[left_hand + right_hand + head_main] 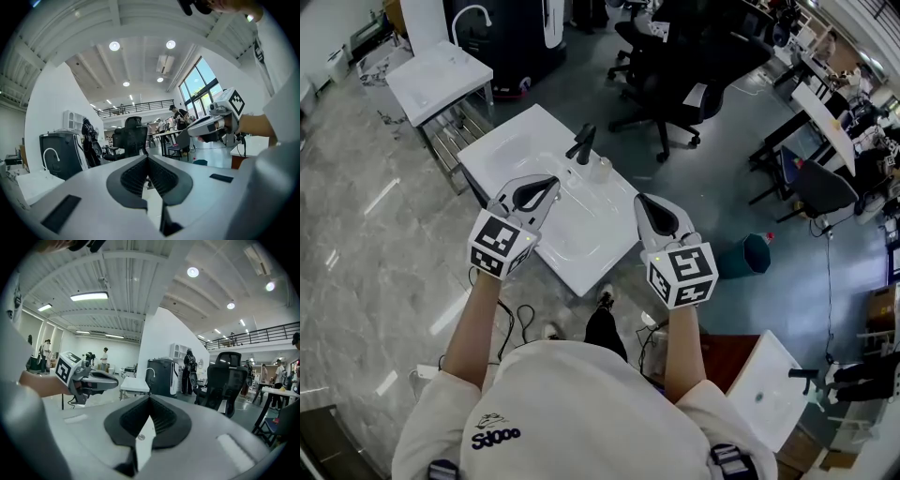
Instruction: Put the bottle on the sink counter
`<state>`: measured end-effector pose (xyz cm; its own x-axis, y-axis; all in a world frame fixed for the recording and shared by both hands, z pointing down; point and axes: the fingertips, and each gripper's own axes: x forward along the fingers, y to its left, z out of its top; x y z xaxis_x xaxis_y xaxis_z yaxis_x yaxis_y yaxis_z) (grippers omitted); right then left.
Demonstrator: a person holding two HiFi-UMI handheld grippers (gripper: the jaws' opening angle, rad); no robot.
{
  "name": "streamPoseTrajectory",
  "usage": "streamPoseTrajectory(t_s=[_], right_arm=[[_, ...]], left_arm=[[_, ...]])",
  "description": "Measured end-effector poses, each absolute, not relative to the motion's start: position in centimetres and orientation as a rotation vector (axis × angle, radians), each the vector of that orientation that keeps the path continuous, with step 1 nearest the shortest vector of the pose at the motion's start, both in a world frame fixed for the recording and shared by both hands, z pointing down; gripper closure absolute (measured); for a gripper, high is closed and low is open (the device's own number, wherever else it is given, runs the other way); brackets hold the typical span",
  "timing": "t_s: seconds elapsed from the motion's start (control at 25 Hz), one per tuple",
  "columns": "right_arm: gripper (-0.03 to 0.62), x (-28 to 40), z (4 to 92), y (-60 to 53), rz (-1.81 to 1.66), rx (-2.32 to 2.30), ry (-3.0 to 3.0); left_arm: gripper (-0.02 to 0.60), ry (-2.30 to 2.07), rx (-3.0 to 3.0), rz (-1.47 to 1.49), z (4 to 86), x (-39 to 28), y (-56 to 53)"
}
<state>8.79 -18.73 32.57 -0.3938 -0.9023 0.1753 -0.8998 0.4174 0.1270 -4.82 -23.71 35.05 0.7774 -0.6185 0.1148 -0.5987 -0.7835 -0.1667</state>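
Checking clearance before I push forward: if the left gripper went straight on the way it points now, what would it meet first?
The left gripper, jaws shut, points about level into open air; first in line looks to be the black office chair farther off, though depth is unclear.

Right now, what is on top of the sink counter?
A black faucet and a pale bottle beside it stand on the sink counter. The left gripper and right gripper, held above, hide parts of it.
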Motion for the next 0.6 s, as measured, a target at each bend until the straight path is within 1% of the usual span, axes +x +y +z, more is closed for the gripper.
streamPoseTrajectory(t_s=[0.6], right_arm=[[0.586, 7.1, 31.9, -17.8, -0.098, 1.515, -2.437]], left_arm=[[0.577, 1.002, -2.753, -0.248, 33.3, -5.9, -21.9]])
